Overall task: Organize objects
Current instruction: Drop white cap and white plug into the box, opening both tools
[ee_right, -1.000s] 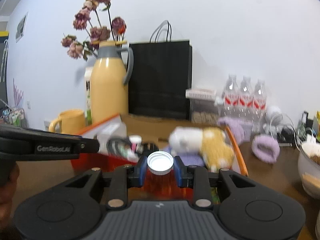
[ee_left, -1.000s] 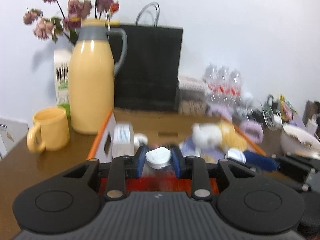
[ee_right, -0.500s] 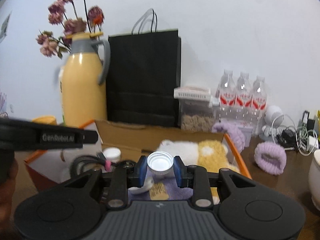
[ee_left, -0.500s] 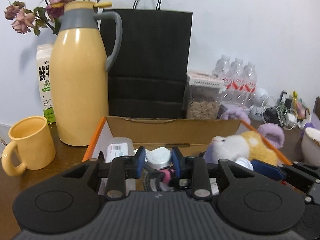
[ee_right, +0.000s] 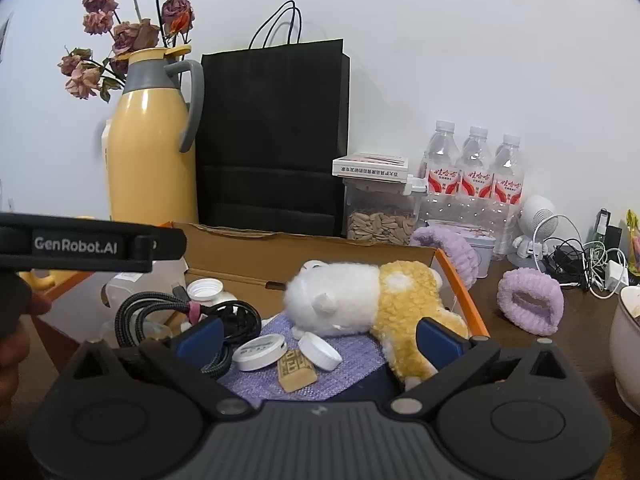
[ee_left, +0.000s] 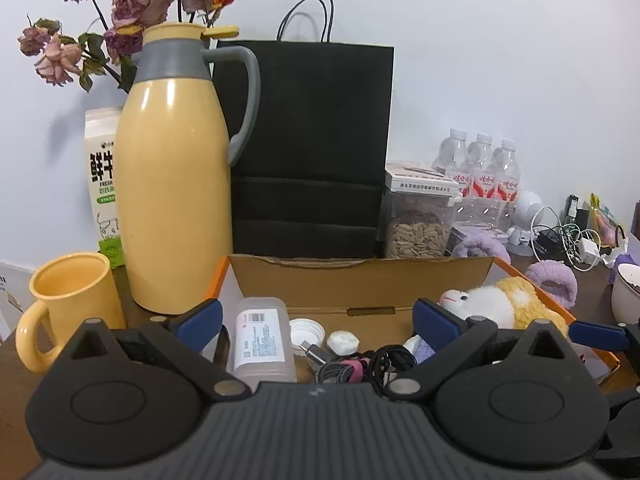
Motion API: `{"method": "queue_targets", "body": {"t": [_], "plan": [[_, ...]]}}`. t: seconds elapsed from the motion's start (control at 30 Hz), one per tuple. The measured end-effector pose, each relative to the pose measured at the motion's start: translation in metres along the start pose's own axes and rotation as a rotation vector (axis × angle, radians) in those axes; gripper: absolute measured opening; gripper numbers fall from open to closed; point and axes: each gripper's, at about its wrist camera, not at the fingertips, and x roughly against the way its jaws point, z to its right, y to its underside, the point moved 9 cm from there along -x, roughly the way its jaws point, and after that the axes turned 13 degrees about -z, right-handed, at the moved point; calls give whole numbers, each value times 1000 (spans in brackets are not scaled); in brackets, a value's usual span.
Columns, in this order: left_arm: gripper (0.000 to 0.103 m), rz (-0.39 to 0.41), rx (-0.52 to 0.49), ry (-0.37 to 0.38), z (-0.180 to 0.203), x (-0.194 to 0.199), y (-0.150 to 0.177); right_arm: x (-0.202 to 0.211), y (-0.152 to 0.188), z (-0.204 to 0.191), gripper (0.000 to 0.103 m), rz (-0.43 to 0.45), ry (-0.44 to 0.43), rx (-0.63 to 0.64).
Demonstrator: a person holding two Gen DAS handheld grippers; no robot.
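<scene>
We note both grippers poised over the near edge of the open cardboard box. Left gripper: jaws have just been opening, now spread wide and released, nothing pressed between the blue pads; a clear plastic case lies in the box under the gap, toward its left wall. Right gripper: jaws likewise just opened, released, gripping nothing; below the gap lie a round white tin, a white bottle cap and a small tan wrapped block, all on a purple cloth near the box's front edge.

Mid-box: a coiled black cable toward the left, another white cap behind it, and a white-and-yellow plush toy lying on its side along the right wall.

Outside the box, on the table: a yellow mug at the front left corner, a yellow thermos jug behind it, a black paper bag against the wall behind the box's rear flap, a seed jar and water bottles to the right rear
</scene>
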Motion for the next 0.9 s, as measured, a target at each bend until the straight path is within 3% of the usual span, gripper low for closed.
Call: {"method": "queue_targets", "body": {"t": [0.57,0.9], "plan": [[103,35,-16,-59,-11,66,13,52,4,-8,103,29,3,15],[103,-32,4,-79,-16,116,53,104,26,-13,103,21,-39,2]]}}
